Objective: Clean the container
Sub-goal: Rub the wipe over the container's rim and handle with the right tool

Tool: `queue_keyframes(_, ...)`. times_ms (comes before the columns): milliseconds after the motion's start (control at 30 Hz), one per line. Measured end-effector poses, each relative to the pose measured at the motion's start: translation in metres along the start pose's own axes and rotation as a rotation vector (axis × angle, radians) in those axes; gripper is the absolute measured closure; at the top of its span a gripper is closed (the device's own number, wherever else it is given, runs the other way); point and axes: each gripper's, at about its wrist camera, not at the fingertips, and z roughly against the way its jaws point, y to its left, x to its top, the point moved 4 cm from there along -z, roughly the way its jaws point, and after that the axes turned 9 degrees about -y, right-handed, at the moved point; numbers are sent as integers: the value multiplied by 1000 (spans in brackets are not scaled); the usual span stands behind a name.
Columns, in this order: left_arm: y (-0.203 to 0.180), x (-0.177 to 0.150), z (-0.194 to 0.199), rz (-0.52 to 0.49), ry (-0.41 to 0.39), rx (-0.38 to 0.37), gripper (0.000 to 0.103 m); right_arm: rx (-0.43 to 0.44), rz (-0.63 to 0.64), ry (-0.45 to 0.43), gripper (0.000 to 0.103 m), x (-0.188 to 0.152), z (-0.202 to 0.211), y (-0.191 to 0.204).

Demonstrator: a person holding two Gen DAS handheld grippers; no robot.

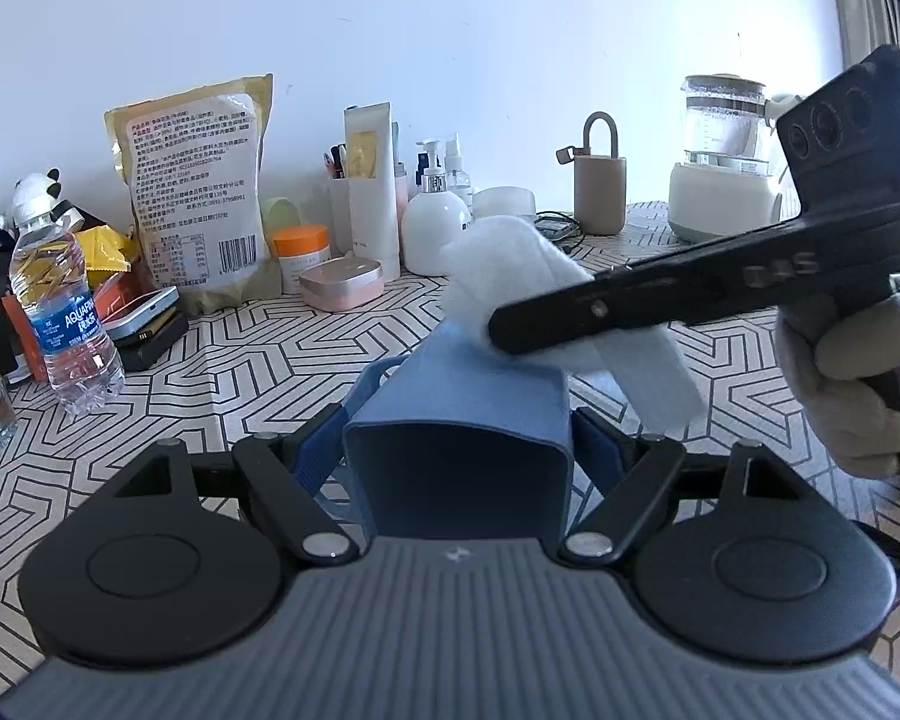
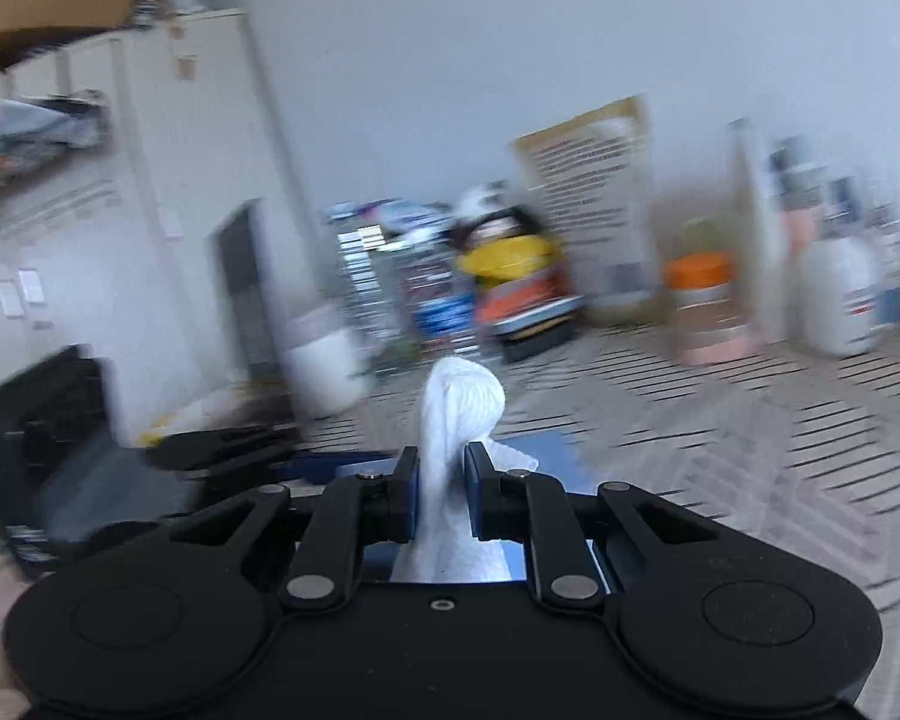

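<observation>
A blue square container (image 1: 459, 420) lies on its side with its open mouth towards the left wrist camera. My left gripper (image 1: 459, 462) is shut on its two side walls. A white cloth (image 1: 510, 264) rests on the container's far upper end, and my right gripper (image 1: 510, 330), held by a gloved hand (image 1: 840, 372), reaches in from the right, shut on it. The right wrist view is motion-blurred. There the cloth (image 2: 459, 402) stands up between the shut fingers of the right gripper (image 2: 442, 480), with a blue patch of the container (image 2: 546, 450) just below.
The table has a black-and-white patterned cloth (image 1: 258, 360). Along the wall stand a water bottle (image 1: 60, 312), a snack bag (image 1: 195, 180), an orange-lidded jar (image 1: 302, 249), a pink tin (image 1: 342, 282), a white pump bottle (image 1: 435, 228), a beige canister (image 1: 599, 192) and a kettle (image 1: 723, 162).
</observation>
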Motion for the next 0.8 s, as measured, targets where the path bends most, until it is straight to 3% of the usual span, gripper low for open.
queue_keyframes(167, -5, -1, -2, -39, 15, 11, 22, 41, 38, 19, 85, -1, -3, 11)
queue_keyframes(400, -4, -1, -4, -41, 28, 13, 22, -155, 83, -12, 85, 4, 3, -7)
queue_keyframes(567, -5, -1, -4, -42, 30, 17, 23, -194, 122, -16, 84, 5, 2, -9)
queue_keyframes(633, -4, -1, -5, -40, 29, 16, 23, -176, 129, -14, 72, 4, 2, -7)
queue_keyframes(800, -6, -1, -4, -43, 30, 16, 23, 29, 115, 16, 71, 1, -4, 13)
